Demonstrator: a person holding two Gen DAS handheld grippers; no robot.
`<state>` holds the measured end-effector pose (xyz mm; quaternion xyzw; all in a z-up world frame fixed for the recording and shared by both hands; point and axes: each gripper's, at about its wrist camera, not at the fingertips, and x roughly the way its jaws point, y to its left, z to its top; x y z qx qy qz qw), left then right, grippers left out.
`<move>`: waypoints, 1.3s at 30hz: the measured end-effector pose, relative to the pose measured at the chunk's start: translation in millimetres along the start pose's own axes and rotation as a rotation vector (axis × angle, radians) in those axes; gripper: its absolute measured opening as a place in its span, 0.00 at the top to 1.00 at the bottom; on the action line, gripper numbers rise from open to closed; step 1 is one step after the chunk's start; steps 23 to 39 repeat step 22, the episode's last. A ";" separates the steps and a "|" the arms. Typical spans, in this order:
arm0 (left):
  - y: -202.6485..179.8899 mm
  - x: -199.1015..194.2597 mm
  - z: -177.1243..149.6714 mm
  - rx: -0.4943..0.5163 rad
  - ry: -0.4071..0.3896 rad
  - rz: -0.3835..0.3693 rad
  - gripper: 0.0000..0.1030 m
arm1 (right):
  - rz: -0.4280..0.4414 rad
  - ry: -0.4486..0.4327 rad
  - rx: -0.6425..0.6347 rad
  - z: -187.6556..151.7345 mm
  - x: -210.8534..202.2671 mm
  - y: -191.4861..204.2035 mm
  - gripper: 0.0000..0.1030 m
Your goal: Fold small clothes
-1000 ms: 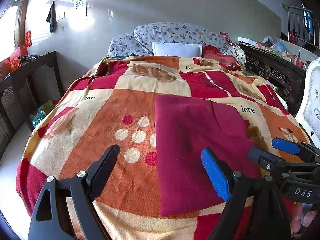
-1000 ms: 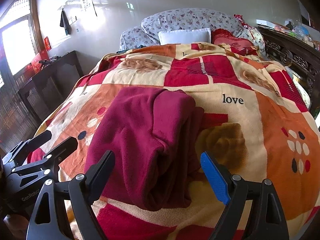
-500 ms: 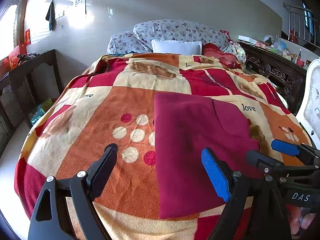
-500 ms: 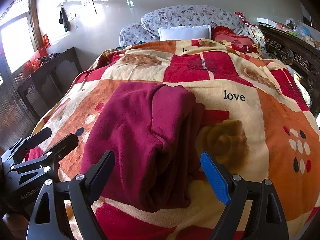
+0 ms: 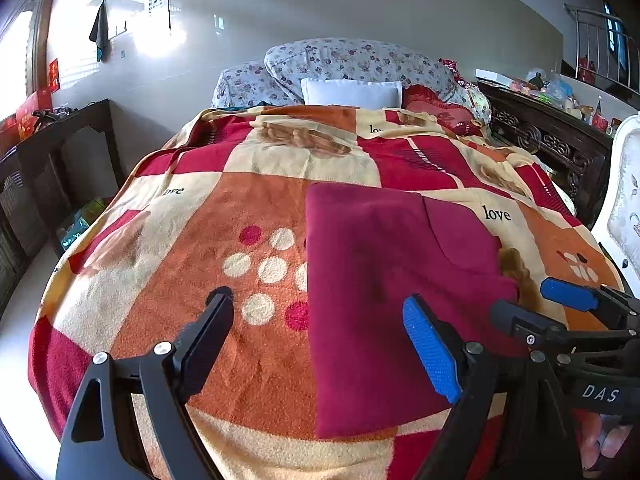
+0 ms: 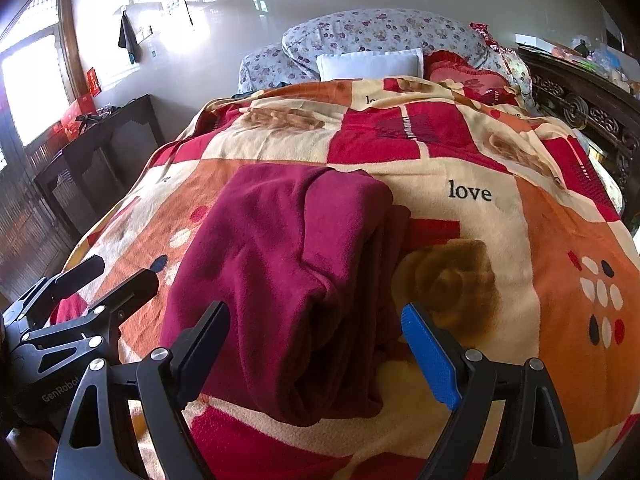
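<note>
A bed (image 5: pixel 120 364) under a patchwork blanket (image 5: pixel 256 200) in red, orange and cream fills the room, pillows (image 6: pixel 372 32) at its far end. A maroon fleece garment (image 5: pixel 384 280) lies folded on the near part of the blanket, flat on top, its layers bunched along the right edge. The left gripper (image 5: pixel 320 328) hangs wide open and empty over its near-left edge. The right gripper (image 6: pixel 316 336), likewise open and empty, straddles its near end.

Both wrist views look low from the bed's foot toward the pillows (image 5: pixel 352 92), sharing the blanket (image 6: pixel 472 152).
</note>
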<state>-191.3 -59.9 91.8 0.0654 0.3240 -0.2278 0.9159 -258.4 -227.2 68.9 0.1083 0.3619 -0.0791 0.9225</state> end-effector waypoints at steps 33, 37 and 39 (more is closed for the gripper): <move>0.3 4.7 -4.0 0.012 -0.002 -0.012 0.16 | 0.001 0.018 0.001 -0.7 3.2 0.6 0.12; 0.3 4.7 -4.0 0.012 -0.002 -0.012 0.16 | 0.001 0.018 0.001 -0.7 3.2 0.6 0.12; 0.3 4.7 -4.0 0.012 -0.002 -0.012 0.16 | 0.001 0.018 0.001 -0.7 3.2 0.6 0.12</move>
